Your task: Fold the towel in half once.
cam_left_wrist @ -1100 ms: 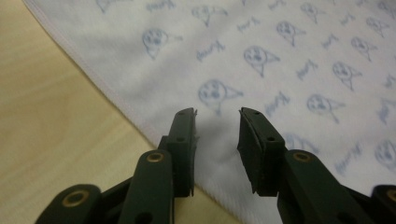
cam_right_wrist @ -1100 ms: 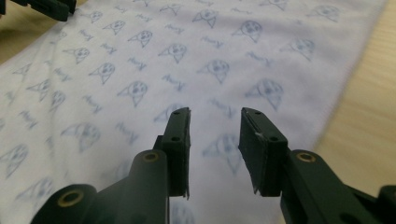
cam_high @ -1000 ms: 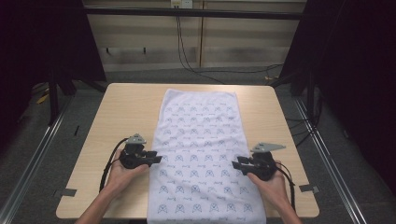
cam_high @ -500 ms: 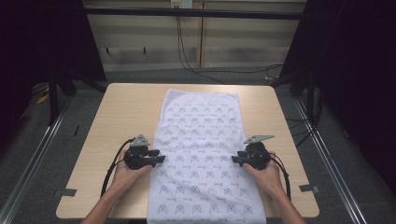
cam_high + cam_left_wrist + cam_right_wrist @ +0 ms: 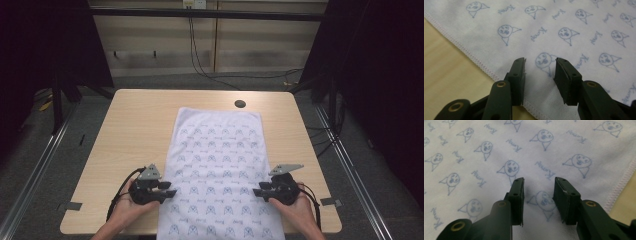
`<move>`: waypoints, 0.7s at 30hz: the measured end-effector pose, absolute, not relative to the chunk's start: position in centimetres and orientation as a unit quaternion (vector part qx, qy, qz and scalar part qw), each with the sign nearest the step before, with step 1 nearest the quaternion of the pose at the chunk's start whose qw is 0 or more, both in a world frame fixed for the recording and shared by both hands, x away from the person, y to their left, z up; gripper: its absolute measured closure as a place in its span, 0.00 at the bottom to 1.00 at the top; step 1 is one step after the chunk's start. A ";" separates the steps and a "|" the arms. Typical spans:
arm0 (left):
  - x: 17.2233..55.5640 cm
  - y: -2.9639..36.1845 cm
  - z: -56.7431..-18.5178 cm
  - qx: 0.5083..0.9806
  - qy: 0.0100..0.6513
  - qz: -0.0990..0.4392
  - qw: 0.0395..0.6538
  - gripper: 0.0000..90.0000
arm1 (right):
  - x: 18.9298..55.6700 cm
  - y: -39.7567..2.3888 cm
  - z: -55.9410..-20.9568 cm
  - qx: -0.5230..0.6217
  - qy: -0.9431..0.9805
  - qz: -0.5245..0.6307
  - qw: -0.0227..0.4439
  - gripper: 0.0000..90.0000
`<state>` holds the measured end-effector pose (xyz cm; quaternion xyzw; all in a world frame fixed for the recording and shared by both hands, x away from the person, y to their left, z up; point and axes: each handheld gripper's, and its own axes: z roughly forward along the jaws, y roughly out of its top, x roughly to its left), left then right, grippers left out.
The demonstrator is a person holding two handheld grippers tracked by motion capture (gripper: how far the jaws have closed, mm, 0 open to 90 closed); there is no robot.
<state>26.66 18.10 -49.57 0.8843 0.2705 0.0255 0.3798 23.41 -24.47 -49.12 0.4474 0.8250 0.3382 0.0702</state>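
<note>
Light wood table (image 5: 130,130), printed towel (image 5: 220,165), dark room.

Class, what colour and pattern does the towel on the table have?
White towel printed with small blue cartoon faces and script words, pale pink stitched hem; clearest in the left gripper view.

One printed white cloth (image 5: 218,170), one wooden table (image 5: 135,130), two handheld grippers, the left gripper (image 5: 169,188) and the right gripper (image 5: 258,189), each with two black jaws, two hands, one dark round hole (image 5: 240,104) in the tabletop
</note>
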 end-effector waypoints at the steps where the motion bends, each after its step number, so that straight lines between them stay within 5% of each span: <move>1: 26.2 18.2 -49.5 0.885 0.267 0.019 0.381 0.67 | 22.7 -24.5 -49.1 0.448 0.824 0.340 0.065 0.67; 8: 25.9 18.8 -49.3 0.880 0.270 -0.009 0.391 0.66 | 19.8 -23.4 -48.4 0.410 0.842 0.343 0.071 0.64; 21: 35.9 16.4 -49.2 0.847 0.340 0.068 0.403 0.67 | 29.4 -23.6 -48.1 0.454 0.798 0.384 0.101 0.56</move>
